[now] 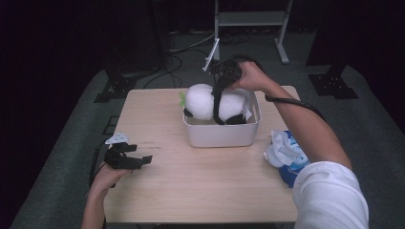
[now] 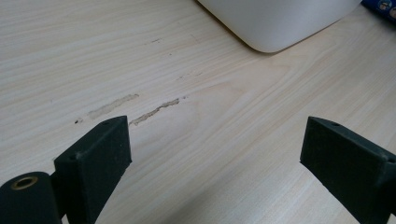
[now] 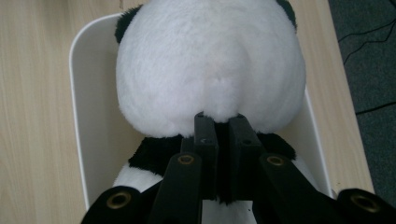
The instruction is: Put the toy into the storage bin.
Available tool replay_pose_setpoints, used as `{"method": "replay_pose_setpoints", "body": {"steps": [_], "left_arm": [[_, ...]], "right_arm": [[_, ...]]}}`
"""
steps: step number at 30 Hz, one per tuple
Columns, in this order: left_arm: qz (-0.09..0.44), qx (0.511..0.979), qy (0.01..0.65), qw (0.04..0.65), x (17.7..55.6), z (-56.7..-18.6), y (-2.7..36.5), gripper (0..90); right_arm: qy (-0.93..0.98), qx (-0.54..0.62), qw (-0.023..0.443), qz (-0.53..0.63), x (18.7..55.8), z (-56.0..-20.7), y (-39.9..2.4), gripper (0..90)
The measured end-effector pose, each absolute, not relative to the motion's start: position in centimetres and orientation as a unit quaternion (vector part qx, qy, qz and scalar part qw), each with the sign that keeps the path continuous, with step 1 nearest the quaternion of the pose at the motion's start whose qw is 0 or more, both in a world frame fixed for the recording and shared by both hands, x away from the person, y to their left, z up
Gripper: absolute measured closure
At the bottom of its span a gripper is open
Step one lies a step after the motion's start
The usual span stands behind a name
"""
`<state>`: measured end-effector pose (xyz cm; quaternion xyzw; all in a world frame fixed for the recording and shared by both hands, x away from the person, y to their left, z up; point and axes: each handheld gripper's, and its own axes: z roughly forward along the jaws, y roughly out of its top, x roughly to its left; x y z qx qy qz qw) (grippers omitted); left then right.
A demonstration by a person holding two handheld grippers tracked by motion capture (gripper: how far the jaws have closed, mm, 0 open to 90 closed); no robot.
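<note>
A black-and-white plush panda (image 1: 200,100) lies in a white plastic bin (image 1: 222,136) at the middle of the wooden table. My right gripper (image 1: 218,116) reaches down from the far side into the bin. In the right gripper view its jaws are shut (image 3: 220,119) on the plush panda's fur at the neck, just below the round white head (image 3: 210,60), with the bin wall (image 3: 88,140) on either side. My left gripper (image 1: 139,153) rests low over the table at the left, open, with bare wood between its pads (image 2: 215,140). A corner of the bin (image 2: 280,23) shows ahead of it.
A blue and white pack (image 1: 286,155) lies on the table to the right of the bin, near the person's right sleeve. A small white scrap (image 1: 117,138) sits beside the left gripper. Scuff marks (image 2: 154,109) run across the wood. Dark floor, cables and stands surround the table (image 1: 191,191).
</note>
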<state>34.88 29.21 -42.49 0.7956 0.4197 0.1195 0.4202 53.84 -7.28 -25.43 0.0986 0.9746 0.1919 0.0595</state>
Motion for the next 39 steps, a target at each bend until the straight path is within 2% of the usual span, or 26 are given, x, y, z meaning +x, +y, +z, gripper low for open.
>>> {"method": "replay_pose_setpoints", "body": {"steps": [9,34,36,39], "left_arm": [[0.119,0.797,0.421,0.417,34.7,-42.4,29.3,7.4],[0.117,0.800,0.416,0.416,34.7,-42.4,28.9,7.4],[0.118,0.800,0.416,0.417,34.7,-42.5,28.9,7.4],[0.117,0.800,0.416,0.416,34.6,-42.5,28.9,7.4]], "right_arm": [[0.975,0.106,0.019,0.195,53.3,-28.2,-8.0,83.6],[0.977,0.093,-0.040,0.189,49.9,-32.6,-8.1,82.4],[0.975,0.097,-0.043,0.195,49.9,-32.8,-8.2,83.3],[0.970,0.105,-0.052,0.213,50.0,-32.6,-8.5,89.4]]}}
